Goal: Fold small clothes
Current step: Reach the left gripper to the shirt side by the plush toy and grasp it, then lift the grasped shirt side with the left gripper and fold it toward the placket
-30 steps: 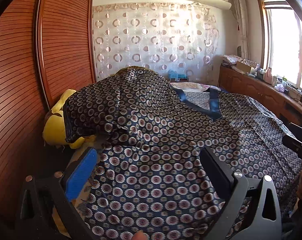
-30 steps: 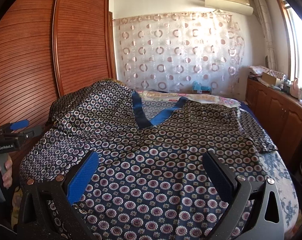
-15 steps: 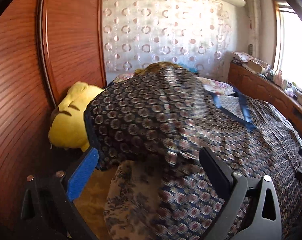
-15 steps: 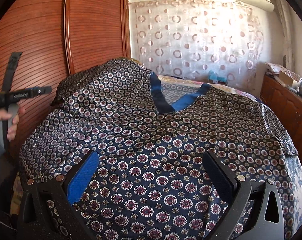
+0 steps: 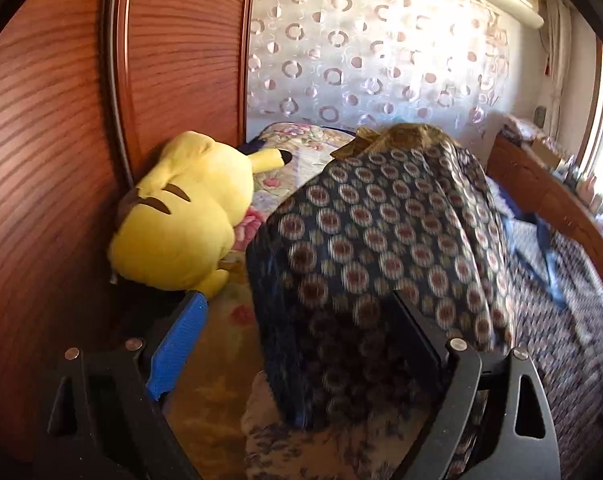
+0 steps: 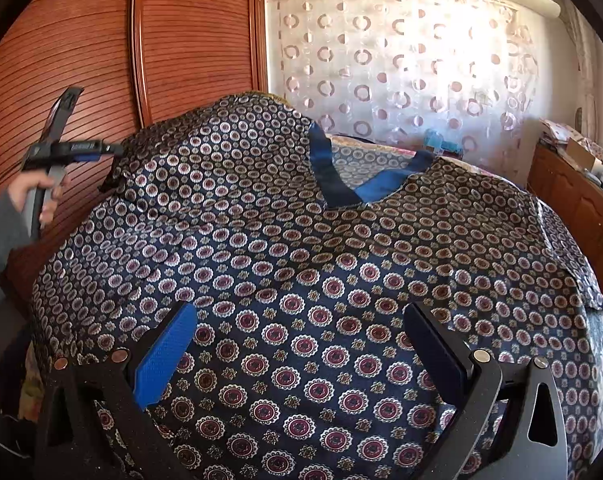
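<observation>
A dark blue shirt [image 6: 301, 264] patterned with round medallions, with a blue V-neck [image 6: 341, 188], lies spread over the bed. Its left sleeve [image 5: 365, 248] is humped up over a pillow and hangs down between the jaws of my left gripper [image 5: 297, 340]. Those jaws are closing, but the blue pad [image 5: 177, 344] stands apart from the cloth. In the right wrist view a hand [image 6: 33, 196] holds the left gripper [image 6: 109, 148] at the sleeve's end. My right gripper [image 6: 301, 352] hovers open over the shirt's lower body, with nothing between its fingers.
A yellow plush toy [image 5: 181, 216] lies against the wooden wardrobe [image 5: 61, 128] beside the sleeve. The floral bedsheet [image 5: 293, 152] shows beyond it. A patterned curtain [image 6: 401, 68] hangs at the back. A wooden cabinet [image 6: 573, 200] with clutter runs along the right.
My left gripper has swung left to the sleeve's end, which now hangs between its jaws; the plush toy came into view. The right gripper shifted slightly closer over the shirt.
</observation>
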The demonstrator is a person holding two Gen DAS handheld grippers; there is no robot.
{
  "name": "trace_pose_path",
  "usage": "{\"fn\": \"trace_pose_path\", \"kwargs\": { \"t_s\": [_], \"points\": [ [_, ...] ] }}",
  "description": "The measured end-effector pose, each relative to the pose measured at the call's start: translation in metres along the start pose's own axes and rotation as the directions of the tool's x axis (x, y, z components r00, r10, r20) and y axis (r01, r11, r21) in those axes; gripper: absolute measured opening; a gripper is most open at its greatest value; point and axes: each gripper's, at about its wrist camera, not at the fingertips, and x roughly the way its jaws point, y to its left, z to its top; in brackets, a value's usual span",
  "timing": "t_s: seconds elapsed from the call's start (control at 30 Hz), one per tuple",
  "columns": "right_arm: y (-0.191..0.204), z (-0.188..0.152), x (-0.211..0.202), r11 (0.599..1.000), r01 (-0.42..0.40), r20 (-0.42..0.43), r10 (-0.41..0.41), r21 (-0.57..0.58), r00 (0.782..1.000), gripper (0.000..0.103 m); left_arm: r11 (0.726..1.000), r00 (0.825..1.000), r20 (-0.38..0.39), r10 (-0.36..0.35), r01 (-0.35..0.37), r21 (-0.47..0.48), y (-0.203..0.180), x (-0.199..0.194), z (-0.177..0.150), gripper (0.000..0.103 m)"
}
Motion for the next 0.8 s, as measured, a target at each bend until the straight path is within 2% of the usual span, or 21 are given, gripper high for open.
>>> {"fn": "trace_pose_path", "kwargs": {
  "t_s": [0.1, 0.2, 0.27, 0.3, 0.37, 0.4, 0.47, 0.6, 0.8],
  "points": [
    [-0.001, 0.0, 0.001, 1.0, -0.002, 0.003, 0.002, 0.005, 1.0, 0.103, 0.997, 0.997, -0.012, -0.071, 0.071, -0.021, -0.002, 0.01, 0.006, 0.091],
    [-0.005, -0.002, 0.002, 1.0, -0.01, 0.006, 0.01, 0.025, 1.0, 0.103, 0.994, 0.994, -0.041, -0.103, 0.102, -0.031, -0.007, 0.022, 0.008, 0.079],
    [-0.005, -0.003, 0.001, 0.999, -0.013, 0.01, 0.012, 0.033, 1.0, 0.103, 0.995, 0.995, -0.05, -0.091, 0.089, -0.045, -0.007, 0.027, 0.011, 0.058],
    [-0.006, -0.003, 0.001, 0.999, -0.014, 0.013, 0.013, 0.035, 1.0, 0.103, 0.993, 0.993, -0.052, -0.107, 0.104, -0.06, -0.007, 0.029, 0.011, 0.053],
    [-0.006, -0.004, -0.001, 0.999, -0.014, 0.017, 0.014, 0.035, 1.0, 0.103, 0.991, 0.991, -0.059, -0.12, 0.116, -0.069, -0.006, 0.03, 0.013, 0.031],
    [-0.006, -0.005, -0.001, 0.999, -0.014, 0.019, 0.013, 0.035, 1.0, 0.103, 0.993, 0.992, -0.058, -0.112, 0.108, -0.056, -0.009, 0.03, 0.013, 0.028],
    [-0.005, -0.006, -0.003, 0.999, -0.013, 0.025, 0.012, 0.034, 1.0, 0.103, 0.996, 0.995, -0.056, -0.088, 0.086, -0.031, -0.009, 0.029, 0.016, 0.013],
    [-0.005, -0.007, -0.004, 0.999, -0.013, 0.032, 0.011, 0.04, 0.999, 0.103, 0.998, 0.999, 0.0, -0.036, 0.036, 0.049, -0.025, 0.007, 0.022, 0.01],
    [-0.004, -0.008, -0.005, 0.999, -0.01, 0.031, 0.008, 0.043, 0.999, 0.103, 0.981, 0.995, 0.039, -0.092, 0.084, 0.177, -0.077, -0.028, 0.036, 0.01]
  ]
}}
